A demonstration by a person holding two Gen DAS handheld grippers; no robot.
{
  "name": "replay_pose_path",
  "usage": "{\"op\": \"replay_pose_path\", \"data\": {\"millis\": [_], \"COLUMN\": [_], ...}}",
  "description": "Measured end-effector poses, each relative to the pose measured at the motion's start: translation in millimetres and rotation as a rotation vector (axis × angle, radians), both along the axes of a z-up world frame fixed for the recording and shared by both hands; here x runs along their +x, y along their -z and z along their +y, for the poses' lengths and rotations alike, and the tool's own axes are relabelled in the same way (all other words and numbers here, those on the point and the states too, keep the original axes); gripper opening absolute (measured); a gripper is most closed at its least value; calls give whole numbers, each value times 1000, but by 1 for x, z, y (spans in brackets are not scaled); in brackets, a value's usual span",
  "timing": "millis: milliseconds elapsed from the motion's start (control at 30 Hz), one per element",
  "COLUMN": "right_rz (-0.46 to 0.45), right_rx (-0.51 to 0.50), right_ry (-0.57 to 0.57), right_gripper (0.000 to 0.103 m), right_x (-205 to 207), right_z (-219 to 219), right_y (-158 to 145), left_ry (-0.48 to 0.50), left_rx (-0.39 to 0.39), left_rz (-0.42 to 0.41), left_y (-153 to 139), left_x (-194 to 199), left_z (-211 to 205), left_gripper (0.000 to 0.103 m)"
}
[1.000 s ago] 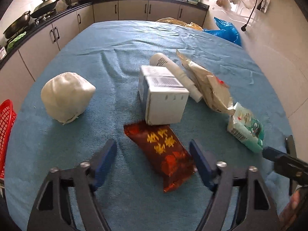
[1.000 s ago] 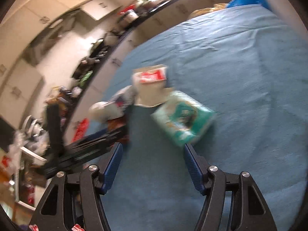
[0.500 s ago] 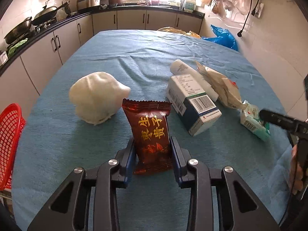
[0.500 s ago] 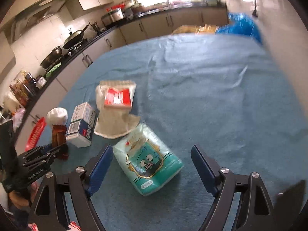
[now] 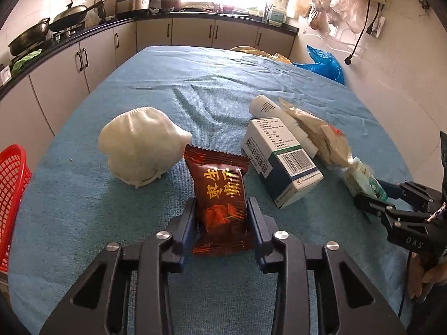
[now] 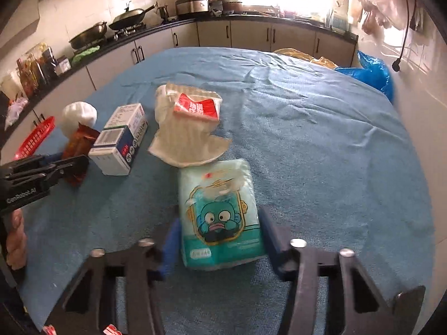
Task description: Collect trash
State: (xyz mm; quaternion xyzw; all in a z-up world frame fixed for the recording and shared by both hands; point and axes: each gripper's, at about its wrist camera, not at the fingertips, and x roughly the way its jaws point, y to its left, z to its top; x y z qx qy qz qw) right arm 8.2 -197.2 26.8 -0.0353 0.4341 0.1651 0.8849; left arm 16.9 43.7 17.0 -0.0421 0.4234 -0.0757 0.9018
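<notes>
A brown snack packet [image 5: 220,192] stands upright between the fingers of my left gripper [image 5: 222,209], which is shut on its lower half just above the blue tablecloth [image 5: 223,78]. In the right wrist view the same packet [image 6: 79,142] shows at the far left. A pale green tissue pack [image 6: 220,195] with a cartoon face lies on the cloth. My right gripper [image 6: 219,229] straddles it, its jaws closing, and both pads meet the pack's sides. The left view shows that pack [image 5: 363,178] at the right gripper's tips.
A white and blue carton [image 5: 279,167] lies mid-table with a white tube [image 5: 268,109] and a crumpled paper wrapper [image 5: 321,134] behind it. A white cloth bundle [image 5: 139,145] sits to the left. A red basket [image 5: 11,189] hangs past the left edge. Kitchen counters surround the table.
My left gripper shut on the flat snack packet and tipped it upright. The right gripper swung level, spread wide over the tissue pack, then closed onto it.
</notes>
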Motion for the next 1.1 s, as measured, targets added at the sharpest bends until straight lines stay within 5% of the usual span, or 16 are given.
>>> {"op": "replay_pose_path", "data": {"millis": [167,633,1100], "right_rz": [-21,-215,-257], "right_rx": [47,202,197], "right_ry": [23,91,128], "right_gripper": [38,37,38], "right_x": [-3,-26,-63], "right_z": [-8,-27,32], "right_y": [-7,-49,-52], "left_ry": [-8,-53,-58], "left_rx": [-1,24,63], "left_rz": [-28,-139,-179], "left_y": [-3,-18,-22], "left_x": [-4,-15,-17], "left_z": [1,3,-2], "left_gripper": [31,31,31]}}
